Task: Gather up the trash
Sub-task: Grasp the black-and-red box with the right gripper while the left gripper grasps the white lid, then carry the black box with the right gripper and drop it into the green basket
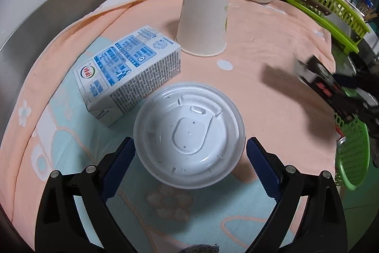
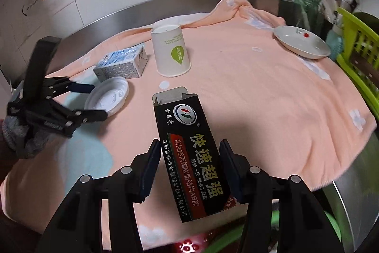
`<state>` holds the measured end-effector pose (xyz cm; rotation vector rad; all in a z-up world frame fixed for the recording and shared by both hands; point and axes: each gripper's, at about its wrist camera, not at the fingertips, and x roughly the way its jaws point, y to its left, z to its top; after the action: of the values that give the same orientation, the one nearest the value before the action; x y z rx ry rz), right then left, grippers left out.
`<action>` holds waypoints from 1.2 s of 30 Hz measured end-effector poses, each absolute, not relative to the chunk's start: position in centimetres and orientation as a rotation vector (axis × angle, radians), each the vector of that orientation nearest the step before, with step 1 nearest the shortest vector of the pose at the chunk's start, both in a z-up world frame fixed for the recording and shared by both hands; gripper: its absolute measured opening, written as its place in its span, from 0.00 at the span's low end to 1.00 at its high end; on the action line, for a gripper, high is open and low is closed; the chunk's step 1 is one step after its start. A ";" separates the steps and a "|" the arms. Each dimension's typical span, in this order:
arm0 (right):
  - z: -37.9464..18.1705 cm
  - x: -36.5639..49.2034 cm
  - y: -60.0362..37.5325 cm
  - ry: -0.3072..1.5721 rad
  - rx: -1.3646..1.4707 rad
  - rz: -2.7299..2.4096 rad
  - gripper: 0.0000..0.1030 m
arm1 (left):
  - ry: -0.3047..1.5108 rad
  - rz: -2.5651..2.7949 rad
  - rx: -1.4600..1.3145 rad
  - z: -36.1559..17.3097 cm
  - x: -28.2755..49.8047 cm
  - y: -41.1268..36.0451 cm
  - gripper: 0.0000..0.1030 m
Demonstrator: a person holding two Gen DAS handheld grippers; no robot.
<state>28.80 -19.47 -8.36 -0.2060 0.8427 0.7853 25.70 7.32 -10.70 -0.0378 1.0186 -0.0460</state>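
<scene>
The left tool [image 1: 189, 158] fills the lower part of its own view, pointing steeply downward, its two black arms spread wide and the blue pads [image 1: 118, 167] standing clear on either side of a white lid [image 1: 189, 141]. The right tool [image 2: 189, 172] sits at the bottom centre of its view, angled down, blue-black pads [image 2: 149, 170] pressed against a black carton [image 2: 189, 153]. A grey-gloved hand [image 2: 14, 132] at mid-left carries the left tool.
</scene>
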 end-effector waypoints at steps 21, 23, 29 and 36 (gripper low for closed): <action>-9.6 19.7 -34.7 0.882 0.027 0.439 0.48 | 1.015 -0.062 0.015 -11.6 26.7 7.2 0.89; -10.0 19.0 -37.0 0.894 0.067 0.364 0.48 | 1.003 -0.055 0.017 -11.5 26.4 7.2 0.89; -12.1 17.8 -41.3 0.936 0.163 0.244 0.48 | 0.968 -0.073 0.000 -10.3 24.9 6.7 0.88; -14.9 17.2 -43.7 0.964 0.292 0.160 0.49 | 0.907 -0.134 0.011 -7.3 22.5 4.0 0.88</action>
<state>17.19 -43.72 -14.87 0.2919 0.9636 0.1599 22.51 4.03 -7.27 0.0112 0.9070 -0.1336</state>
